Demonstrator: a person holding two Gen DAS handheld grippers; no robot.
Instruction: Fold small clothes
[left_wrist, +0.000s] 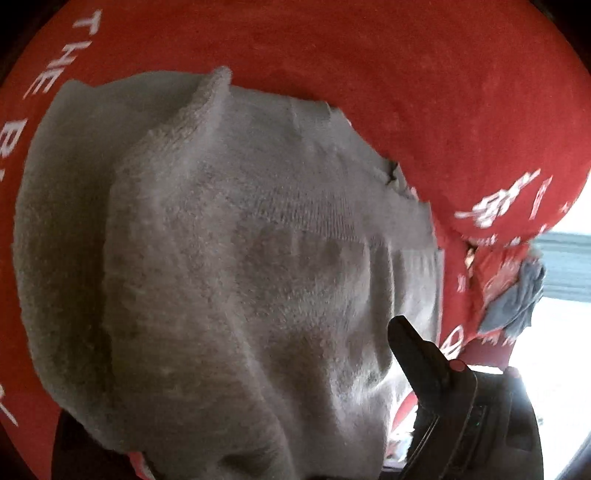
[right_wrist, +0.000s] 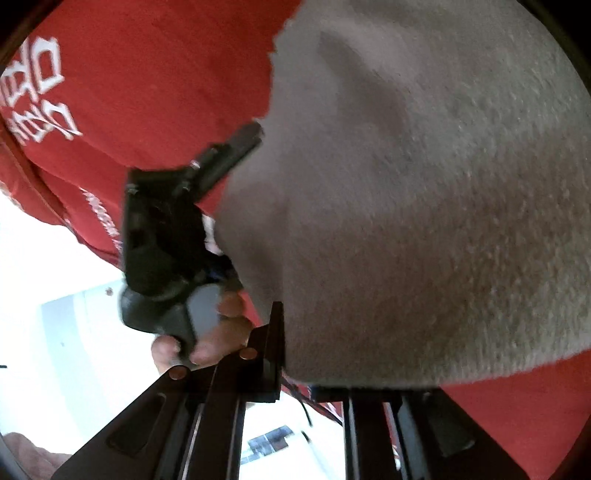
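A grey knitted garment hangs close in front of the left wrist camera, over a red cloth with white lettering. It drapes over my left gripper, of which only one dark finger shows at the lower right. The same grey garment fills the right wrist view and covers the right gripper's fingertips; only the black finger bases show below it. My left gripper shows there too, its tip at the garment's edge, held by a hand.
The red cloth spreads behind the garment in both views. A small grey-blue cloth lies at the red cloth's right edge. Bright white floor lies beyond the cloth's edge.
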